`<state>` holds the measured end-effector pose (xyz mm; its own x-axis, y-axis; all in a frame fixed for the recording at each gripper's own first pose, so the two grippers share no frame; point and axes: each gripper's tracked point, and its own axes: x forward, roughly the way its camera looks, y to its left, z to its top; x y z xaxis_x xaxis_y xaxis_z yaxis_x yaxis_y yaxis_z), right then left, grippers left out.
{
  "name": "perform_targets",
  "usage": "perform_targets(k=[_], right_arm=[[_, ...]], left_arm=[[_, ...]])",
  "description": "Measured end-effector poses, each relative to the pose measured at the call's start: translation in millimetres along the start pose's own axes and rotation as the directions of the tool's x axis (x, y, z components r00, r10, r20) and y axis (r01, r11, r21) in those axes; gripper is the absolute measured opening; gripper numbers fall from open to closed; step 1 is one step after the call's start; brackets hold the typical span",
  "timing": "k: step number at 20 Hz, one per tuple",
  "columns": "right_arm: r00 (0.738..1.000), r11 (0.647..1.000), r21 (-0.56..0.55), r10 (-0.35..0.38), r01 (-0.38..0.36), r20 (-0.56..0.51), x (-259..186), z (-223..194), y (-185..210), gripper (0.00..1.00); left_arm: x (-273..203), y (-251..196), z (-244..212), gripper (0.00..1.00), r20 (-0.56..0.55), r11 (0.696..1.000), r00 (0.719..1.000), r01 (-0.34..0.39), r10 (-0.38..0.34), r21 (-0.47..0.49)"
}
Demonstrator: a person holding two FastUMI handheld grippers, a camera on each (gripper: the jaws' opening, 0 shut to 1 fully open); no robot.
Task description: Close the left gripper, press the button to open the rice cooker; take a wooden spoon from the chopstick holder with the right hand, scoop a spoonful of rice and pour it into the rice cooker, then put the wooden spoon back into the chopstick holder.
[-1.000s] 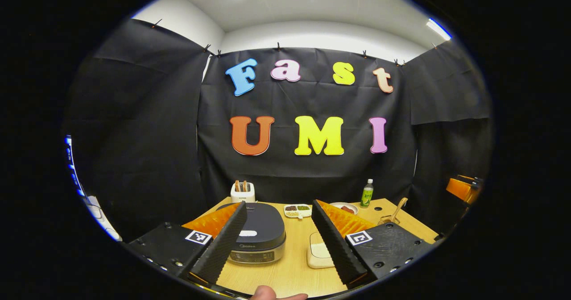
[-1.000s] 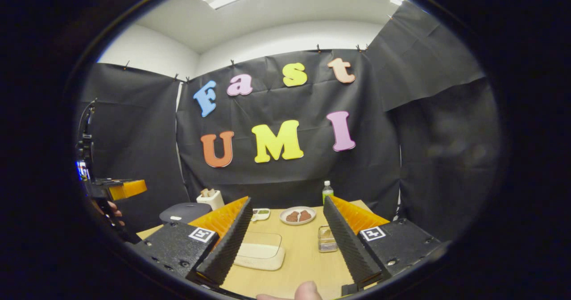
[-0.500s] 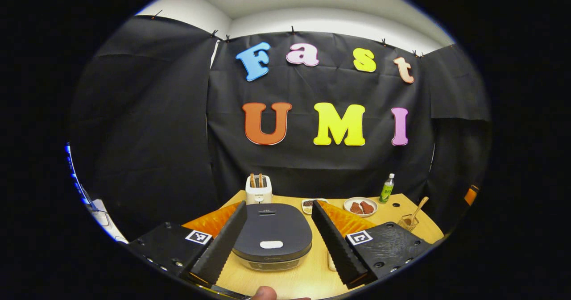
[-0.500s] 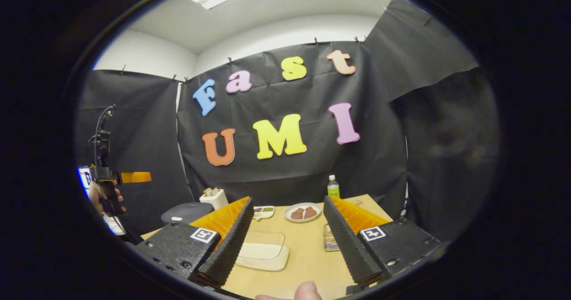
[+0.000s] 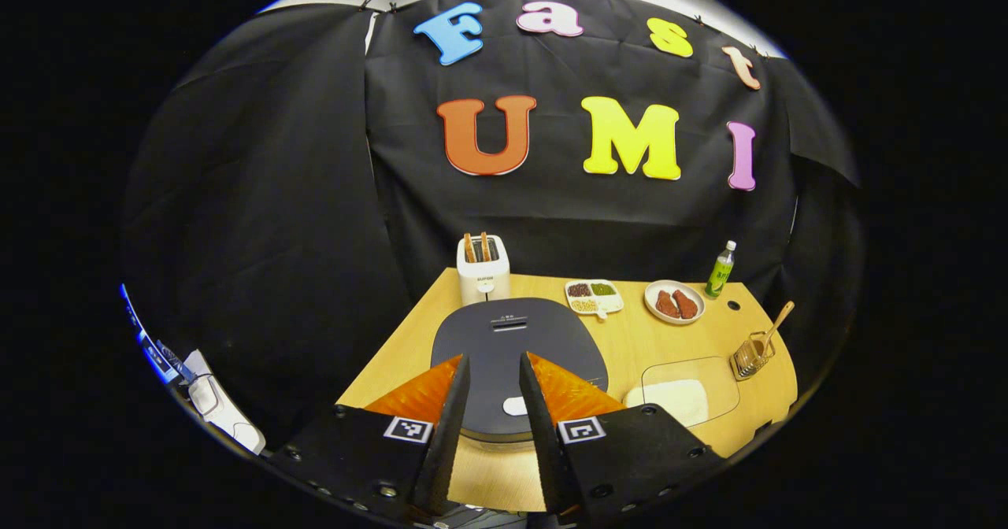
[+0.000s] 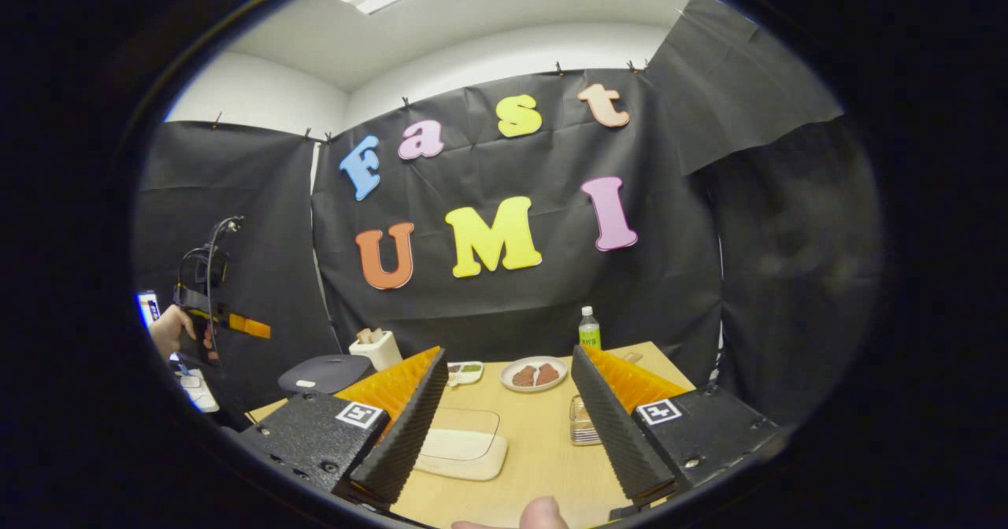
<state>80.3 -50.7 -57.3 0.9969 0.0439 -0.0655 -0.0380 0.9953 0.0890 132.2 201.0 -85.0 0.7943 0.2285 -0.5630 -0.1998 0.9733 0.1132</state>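
In the left gripper view my left gripper sits low at the bottom, its two black ribbed fingers drawn in close with just a narrow gap left, nothing between them, pointing down at the dark rice cooker. The cooker lid is down, and the white button on its front edge shows right in the gap between my fingers; can't tell if I touch it. Behind the cooker, a white toaster with two slices standing up in it. Right of that on the wooden table: a small divided dish of beans, then a plate with two brown pieces, then a green bottle at the back edge. Nearer, right of the cooker, a clear-lidded box of rice, and just beside it the wire chopstick holder with the wooden spoon leaning out of it, handle up to the right. In the right gripper view my left hand holds the other gripper up at far left, above the cooker. My right gripper has its fingers spread wide, empty, over the table, with the rice box between them toward the left finger and the holder just inside the right finger, partly hidden. My thumb tip shows at the bottom edge.
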Motion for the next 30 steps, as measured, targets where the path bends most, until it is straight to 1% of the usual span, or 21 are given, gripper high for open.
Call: perform_targets(k=[1, 2, 3, 4, 5, 6, 7, 8, 9, 14, 16, 17, 18, 19, 21, 22, 25, 26, 28, 30], right_arm=[[1.000, 1.000, -0.007, -0.007, 0.007, 0.000, 0, -1, -3, 1.00], [1.000, 1.000, -0.013, -0.012, 0.012, 0.001, 0, -1, -4, 1.00], [1.000, 1.000, -0.020, -0.015, 0.015, 0.003, -1, -1, -6, 1.00], [1.000, 0.999, -0.027, -0.016, 0.017, 0.006, -3, -2, -6, 1.00], [1.000, 0.999, -0.035, -0.020, 0.020, 0.008, -3, -3, -7, 1.00], [1.000, 0.999, -0.045, -0.023, 0.023, 0.007, -2, -4, -9, 1.00], [1.000, 0.998, -0.055, -0.026, 0.026, -0.002, -1, -8, -10, 1.00], [1.000, 0.998, -0.060, -0.029, 0.029, -0.010, -1, -10, -11, 0.97], [0.999, 0.998, -0.060, -0.032, 0.031, -0.012, -1, -10, -13, 1.00], [0.998, 0.997, -0.051, -0.053, 0.052, -0.017, -1, -16, -26, 1.00], [0.998, 0.997, -0.049, -0.063, 0.062, -0.022, 0, -18, -30, 1.00], [0.998, 0.997, -0.045, -0.064, 0.063, -0.025, 0, -20, -32, 0.97], [0.997, 0.997, -0.041, -0.067, 0.066, -0.026, 0, -21, -35, 0.97], [0.997, 0.997, -0.039, -0.071, 0.070, -0.030, 0, -23, -38, 1.00], [0.997, 0.997, -0.027, -0.075, 0.074, -0.037, 3, -27, -42, 1.00], [0.997, 0.997, -0.021, -0.072, 0.071, -0.042, 4, -28, -42, 1.00], [0.997, 0.998, -0.004, -0.063, 0.063, -0.035, 3, -31, -43, 1.00], [0.998, 0.998, 0.003, -0.063, 0.063, -0.029, 2, -30, -45, 1.00], [0.998, 0.998, 0.012, -0.066, 0.067, -0.024, 0, -32, -48, 1.00], [0.997, 0.997, 0.006, -0.077, 0.077, -0.031, -4, -32, -55, 1.00]], left_arm=[[4, 4, -2, 0.44, -0.028, 1.000, 0.999, -0.023, 0.023, 0.009], [13, 3, -6, 0.16, -0.048, 0.999, 0.998, -0.030, 0.030, 0.012], [16, 2, -9, 0.07, -0.064, 0.999, 0.998, -0.024, 0.026, 0.022], [22, 0, -15, 0.05, -0.080, 0.999, 0.997, -0.019, 0.021, 0.035], [28, -1, -18, 0.00, -0.095, 0.998, 0.995, -0.022, 0.027, 0.055], [33, 5, -20, 0.05, -0.134, 0.995, 0.989, -0.049, 0.060, 0.087], [37, -2, -30, 0.07, -0.152, 0.996, 0.988, -0.020, 0.033, 0.084], [42, -7, -39, 0.01, -0.174, 0.998, 0.985, -0.002, 0.013, 0.065], [46, -12, -41, 0.01, -0.193, 0.999, 0.981, 0.014, -0.005, 0.045], [59, -24, -64, 0.01, -0.274, 0.998, 0.960, 0.054, -0.061, -0.035], [63, -22, -70, 0.01, -0.291, 0.998, 0.955, 0.045, -0.056, -0.045], [63, -24, -73, 0.01, -0.296, 0.998, 0.954, 0.043, -0.057, -0.053], [66, -24, -77, 0.01, -0.302, 0.998, 0.952, 0.039, -0.054, -0.056], [67, -26, -81, 0.01, -0.312, 0.997, 0.948, 0.041, -0.060, -0.068], [67, -26, -80, 0.01, -0.305, 0.997, 0.951, 0.035, -0.056, -0.073], [66, -25, -87, 0.01, -0.317, 0.997, 0.947, 0.029, -0.052, -0.075], [62, -26, -91, 0.02, -0.296, 0.995, 0.954, 0.025, -0.054, -0.098], [62, -28, -95, 0.02, -0.308, 0.995, 0.950, 0.022, -0.050, -0.093], [66, -25, -89, 0.02, -0.275, 0.998, 0.961, 0.002, -0.019, -0.062], [60, -24, -86, 0.02, -0.248, 1.000, 0.968, -0.024, 0.028, 0.019]])
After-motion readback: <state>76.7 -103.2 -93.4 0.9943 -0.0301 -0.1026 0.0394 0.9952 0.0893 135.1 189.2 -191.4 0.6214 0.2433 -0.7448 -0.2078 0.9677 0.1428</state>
